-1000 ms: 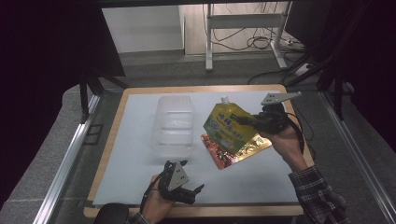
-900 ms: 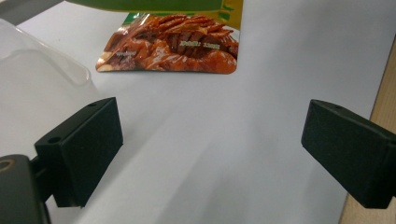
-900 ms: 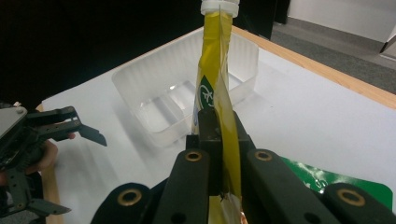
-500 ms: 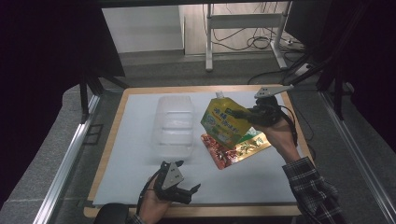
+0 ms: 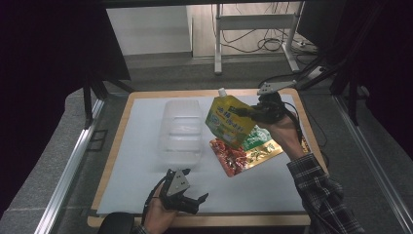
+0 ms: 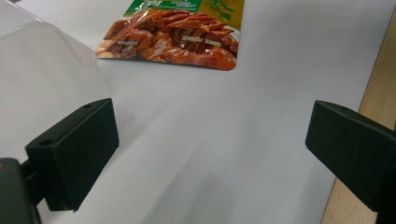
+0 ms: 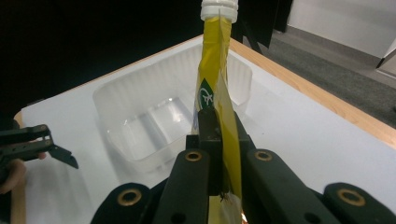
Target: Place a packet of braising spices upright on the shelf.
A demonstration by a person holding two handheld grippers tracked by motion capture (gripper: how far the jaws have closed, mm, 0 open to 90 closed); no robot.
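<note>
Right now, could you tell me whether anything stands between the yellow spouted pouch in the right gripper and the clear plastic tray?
Nothing visible does. The right gripper holds the yellow pouch in the air beside the clear tray, which looks empty. The red pouch lies flat below it.

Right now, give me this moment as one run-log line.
right claw: shut on yellow pouch, lifted | left claw: open, empty | clear tray: empty | red pouch: on table
</note>
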